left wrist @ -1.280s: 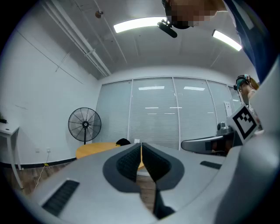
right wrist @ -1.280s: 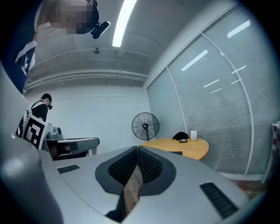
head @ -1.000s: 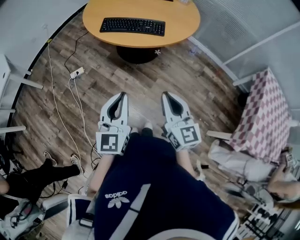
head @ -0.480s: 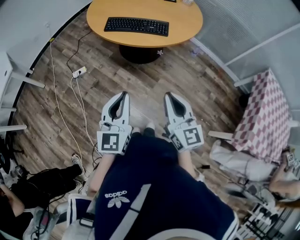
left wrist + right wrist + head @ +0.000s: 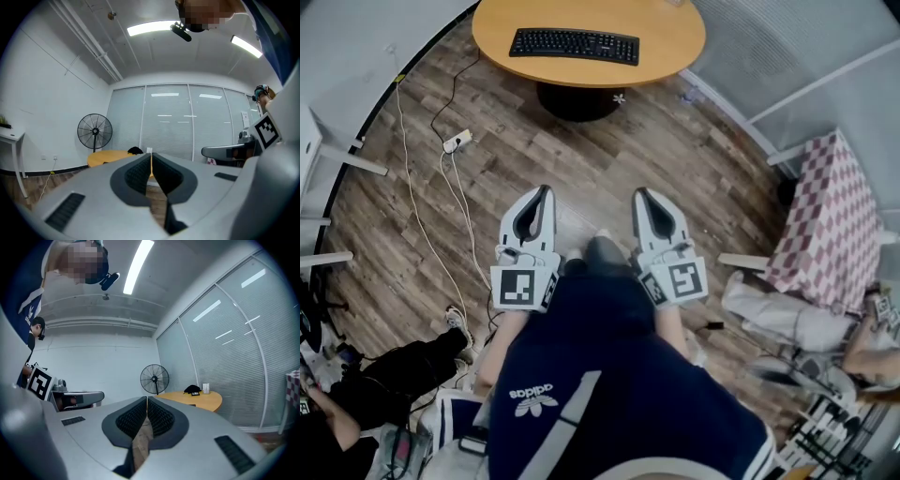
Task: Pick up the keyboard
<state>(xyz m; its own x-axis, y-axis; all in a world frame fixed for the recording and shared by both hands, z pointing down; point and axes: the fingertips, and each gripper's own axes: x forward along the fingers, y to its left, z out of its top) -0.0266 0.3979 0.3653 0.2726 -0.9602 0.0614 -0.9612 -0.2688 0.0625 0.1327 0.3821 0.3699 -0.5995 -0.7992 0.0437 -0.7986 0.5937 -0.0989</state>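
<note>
1. The flat black keyboard [image 5: 574, 44] is not gripped: the pale grey left hand-held gripper [image 5: 545, 191] and right hand-held gripper [image 5: 640, 195] are seen clenched, with nothing between the jaws.
2. Both are held side by side above the brown wood-plank floor [image 5: 675, 159], well apart from the keyboard.
3. The keyboard is laid flat on the round orange wooden counter [image 5: 675, 42].

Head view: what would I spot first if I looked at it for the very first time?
Two big white grippers, the left gripper and the right gripper, stick out side by side mid-picture, both shut and empty. At the top, a black keyboard lies on a round orange table. A pink checkered cloth sits at the right.
</note>
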